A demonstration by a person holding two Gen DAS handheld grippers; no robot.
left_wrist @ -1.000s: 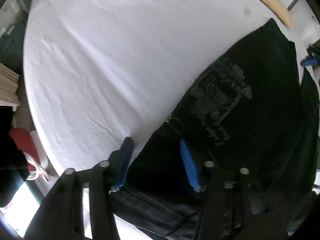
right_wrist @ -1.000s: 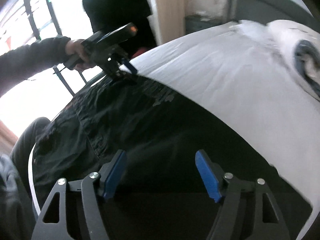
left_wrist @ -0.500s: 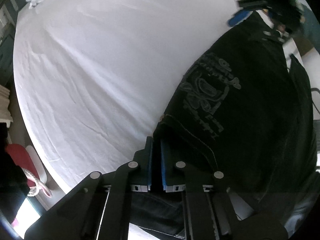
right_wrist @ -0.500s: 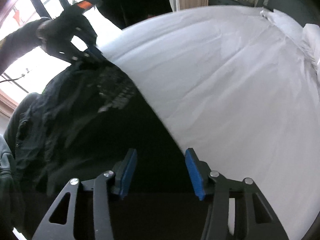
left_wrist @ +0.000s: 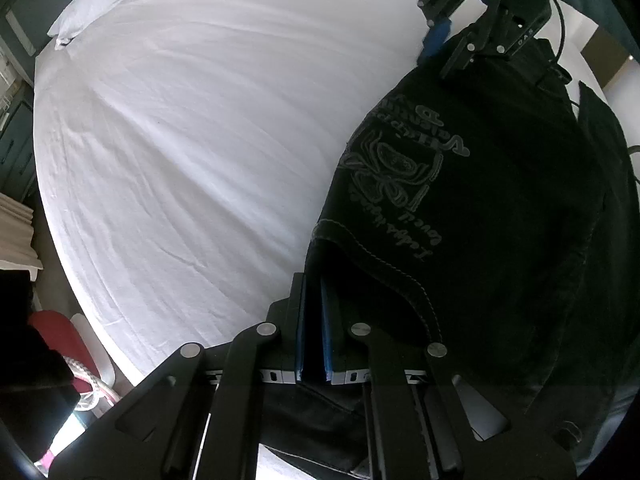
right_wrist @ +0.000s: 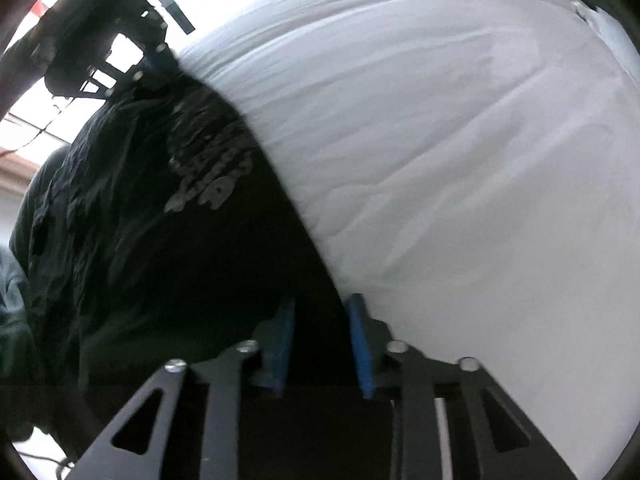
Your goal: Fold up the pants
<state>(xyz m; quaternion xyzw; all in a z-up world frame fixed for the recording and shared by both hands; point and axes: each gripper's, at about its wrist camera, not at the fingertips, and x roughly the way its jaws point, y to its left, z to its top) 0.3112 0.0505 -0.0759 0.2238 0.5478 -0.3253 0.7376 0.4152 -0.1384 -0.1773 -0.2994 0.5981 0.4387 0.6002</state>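
Observation:
Black pants [left_wrist: 480, 208] with a grey printed emblem lie along the right side of a white bed [left_wrist: 192, 128]. My left gripper [left_wrist: 313, 292] is shut on the pants' near edge, blue pads pinching the dark fabric. My right gripper [left_wrist: 460, 40] shows at the far end of the pants in the left wrist view. In the right wrist view my right gripper [right_wrist: 320, 320] has its blue pads narrowed around the pants' [right_wrist: 140, 220] edge, with dark cloth between them. The left gripper [right_wrist: 100, 44] shows at the far end there.
The white sheet [right_wrist: 460, 160] covers most of the bed, with pillows [left_wrist: 96, 8] at its far left corner. A red object [left_wrist: 60, 336] and a white cord lie on the floor to the left. A bright window [right_wrist: 24, 112] is behind the left gripper.
My left gripper closed on the pants' edge from wide open. My right gripper's pads narrowed onto the other end of the pants. Both ends have lifted and moved over the bed.

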